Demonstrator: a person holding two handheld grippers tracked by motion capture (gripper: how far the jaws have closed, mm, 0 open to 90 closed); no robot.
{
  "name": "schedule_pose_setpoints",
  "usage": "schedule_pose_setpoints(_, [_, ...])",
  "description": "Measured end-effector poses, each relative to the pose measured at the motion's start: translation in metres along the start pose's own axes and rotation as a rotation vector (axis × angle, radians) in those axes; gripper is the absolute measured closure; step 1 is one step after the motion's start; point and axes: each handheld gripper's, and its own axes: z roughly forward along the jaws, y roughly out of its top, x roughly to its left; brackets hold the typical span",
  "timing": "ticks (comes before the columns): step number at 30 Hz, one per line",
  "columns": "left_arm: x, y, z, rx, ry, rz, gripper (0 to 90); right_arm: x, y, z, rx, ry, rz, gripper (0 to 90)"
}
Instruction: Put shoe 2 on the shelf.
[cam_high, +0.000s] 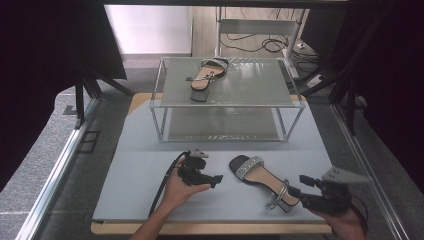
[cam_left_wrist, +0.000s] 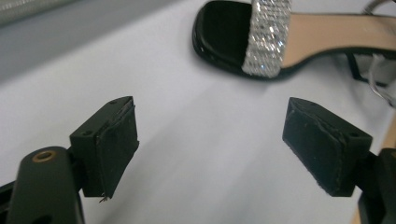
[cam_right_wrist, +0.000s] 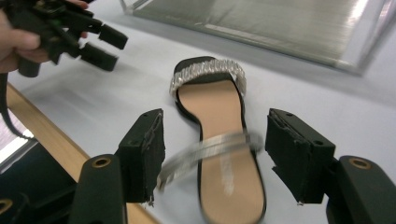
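A black heeled sandal (cam_high: 257, 176) with a glittery toe band and a silver ankle strap lies on the white tabletop (cam_high: 140, 185), toe pointing to the rack. Its mate (cam_high: 206, 76) sits on the top shelf of the rack (cam_high: 165, 102). My left gripper (cam_high: 218, 180) hovers just left of the sandal's toe, open and empty; in its own view the jaws of the left gripper (cam_left_wrist: 210, 149) stand apart below the sandal's toe (cam_left_wrist: 233, 37). My right gripper (cam_high: 299, 186) is behind the heel, open. In its own view the right gripper (cam_right_wrist: 215, 154) frames the blurred ankle strap (cam_right_wrist: 210, 147) without pressing it.
The two-tier metal and glass rack stands at the back of the tabletop. The table's wooden front edge (cam_high: 210, 229) runs close under both hands. Dark curtains hang at left and right. Cables and a stand (cam_high: 260, 30) lie on the floor beyond.
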Motion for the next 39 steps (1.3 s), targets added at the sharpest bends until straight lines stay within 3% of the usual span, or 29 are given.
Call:
schedule_pose_setpoints(3, [0.001,-0.007,-0.006,0.004,-0.011,0.004,18.4,-0.007,0.025,0.016,0.079,0.007,-0.015,37.2])
schedule_pose_setpoints(4, [0.003,-0.013,-0.009,0.0,-0.024,-0.005,18.9,-0.01,0.037,0.028,0.14,-0.007,-0.028,36.0])
schedule_pose_setpoints(5, [0.003,-0.013,-0.009,0.0,-0.024,-0.005,19.3,-0.01,0.037,0.028,0.14,-0.007,-0.028,36.0])
schedule_pose_setpoints(8, [0.002,-0.027,-0.012,-0.001,-0.024,-0.019,19.9,-0.015,0.053,0.053,0.25,-0.014,-0.032,34.3])
schedule_pose_setpoints(10, [0.003,-0.03,-0.014,0.02,-0.01,0.002,19.7,-0.014,0.058,0.066,0.304,-0.013,-0.047,34.3])
schedule_pose_setpoints(11, [0.003,-0.03,-0.014,0.02,-0.01,0.002,19.7,-0.014,0.058,0.066,0.304,-0.013,-0.047,34.3])
schedule_pose_setpoints(12, [0.005,-0.032,-0.017,0.011,0.0,0.001,19.8,-0.014,0.062,0.08,0.371,-0.007,-0.06,34.0])
schedule_pose_setpoints(14, [0.006,-0.032,-0.018,0.01,0.0,0.0,19.8,-0.013,0.063,0.084,0.394,-0.009,-0.065,33.6])
schedule_pose_setpoints(15, [0.007,-0.033,-0.019,0.003,0.002,-0.008,19.9,-0.01,0.066,0.095,0.46,-0.023,-0.086,31.6])
schedule_pose_setpoints(19, [0.008,-0.034,-0.026,-0.019,0.002,-0.017,20.0,-0.004,0.07,0.108,0.545,-0.037,-0.113,30.6])
schedule_pose_setpoints(20, [0.008,-0.034,-0.029,-0.022,-0.002,-0.018,20.0,-0.002,0.069,0.116,0.609,-0.054,-0.13,29.0])
schedule_pose_setpoints(22, [0.008,-0.034,-0.03,-0.023,-0.011,-0.022,20.0,0.0,0.065,0.124,0.663,-0.069,-0.141,27.8])
schedule_pose_setpoints(23, [0.008,-0.034,-0.03,-0.023,-0.011,-0.022,20.0,0.0,0.065,0.124,0.663,-0.069,-0.141,27.8])
schedule_pose_setpoints(28, [0.009,-0.036,-0.033,-0.032,-0.024,-0.033,20.0,0.002,0.048,0.145,0.768,-0.079,-0.168,23.4])
schedule_pose_setpoints(35, [0.009,-0.036,-0.029,-0.026,-0.028,-0.036,20.2,0.002,0.039,0.16,0.838,-0.092,-0.184,22.8])
schedule_pose_setpoints(39, [0.01,-0.035,-0.031,-0.029,-0.028,-0.038,20.1,0.0,0.035,0.166,0.883,-0.11,-0.197,30.6])
